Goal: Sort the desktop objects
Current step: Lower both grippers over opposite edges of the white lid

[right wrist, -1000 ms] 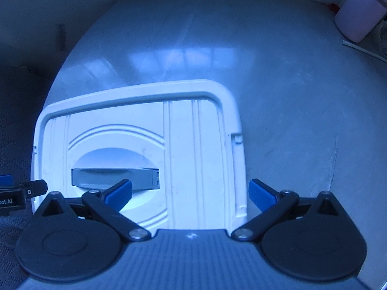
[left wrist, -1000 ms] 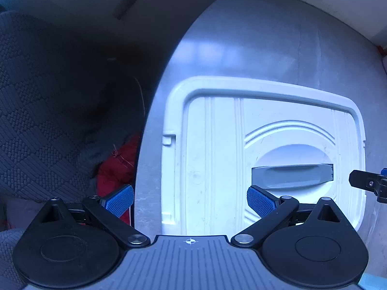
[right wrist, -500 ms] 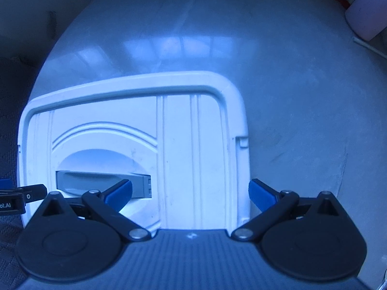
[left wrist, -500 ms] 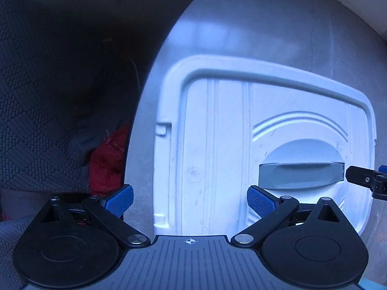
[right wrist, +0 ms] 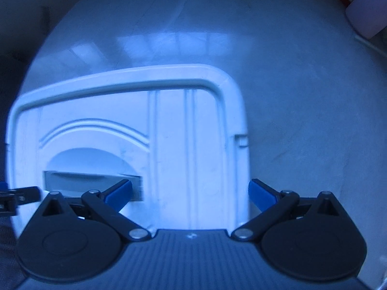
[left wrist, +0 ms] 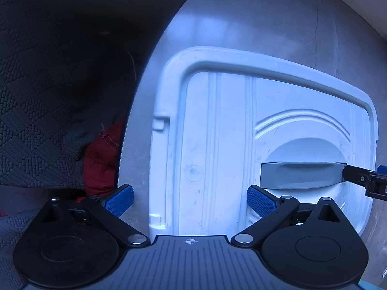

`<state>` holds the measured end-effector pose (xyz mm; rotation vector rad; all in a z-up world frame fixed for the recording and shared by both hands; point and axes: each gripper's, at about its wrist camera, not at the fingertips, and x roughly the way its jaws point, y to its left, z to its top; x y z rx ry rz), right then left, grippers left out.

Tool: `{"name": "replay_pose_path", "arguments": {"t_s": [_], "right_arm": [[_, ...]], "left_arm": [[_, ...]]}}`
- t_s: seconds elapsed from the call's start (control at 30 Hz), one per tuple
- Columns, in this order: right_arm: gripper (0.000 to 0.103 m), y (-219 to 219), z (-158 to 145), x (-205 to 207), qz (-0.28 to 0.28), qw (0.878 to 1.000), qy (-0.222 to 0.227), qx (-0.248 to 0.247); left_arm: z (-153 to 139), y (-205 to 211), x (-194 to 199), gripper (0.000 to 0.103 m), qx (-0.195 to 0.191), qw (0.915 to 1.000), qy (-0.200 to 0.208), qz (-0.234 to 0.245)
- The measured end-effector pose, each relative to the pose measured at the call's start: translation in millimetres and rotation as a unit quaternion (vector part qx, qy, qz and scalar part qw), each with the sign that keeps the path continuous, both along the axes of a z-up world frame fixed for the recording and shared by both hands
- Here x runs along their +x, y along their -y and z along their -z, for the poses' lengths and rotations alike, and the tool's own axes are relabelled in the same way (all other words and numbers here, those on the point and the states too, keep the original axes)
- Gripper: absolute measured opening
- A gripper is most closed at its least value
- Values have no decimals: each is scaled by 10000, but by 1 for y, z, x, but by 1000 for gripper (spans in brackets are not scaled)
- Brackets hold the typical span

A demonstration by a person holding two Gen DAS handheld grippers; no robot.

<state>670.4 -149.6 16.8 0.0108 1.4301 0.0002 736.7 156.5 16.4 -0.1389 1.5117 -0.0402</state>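
Note:
A white plastic box lid [left wrist: 217,133] [right wrist: 174,125] with a grey recessed handle [left wrist: 302,175] [right wrist: 92,181] lies flat on the grey round table. My left gripper [left wrist: 189,201] hovers open over the lid's left end, its blue pads straddling the left rim. Over the lid's right end, my right gripper [right wrist: 189,192] is also open, its pads on either side of the right rim. Each view catches the other gripper's black fingertip at its edge. Nothing is held.
The grey table [right wrist: 302,96] stretches beyond and right of the lid. A pale pink cup [right wrist: 367,14] stands at the far right edge. Left of the table is a dark patterned seat [left wrist: 36,96] with a red cloth item [left wrist: 101,159] beside it.
Both grippers have come lower and closer to the lid, which looks larger in both views. The jaws stay open.

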Motion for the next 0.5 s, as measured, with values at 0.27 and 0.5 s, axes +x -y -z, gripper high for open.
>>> {"name": "replay_pose_path", "arguments": {"t_s": [0.27, 0.5], "right_arm": [[103, 8, 7, -4, 108, 9995, -183, 218], [103, 9, 8, -8, 112, 9986, -285, 421]], "left_arm": [[6, 5, -4, 102, -127, 9999, -34, 3], [3, 3, -4, 102, -108, 9999, -48, -3]]}}
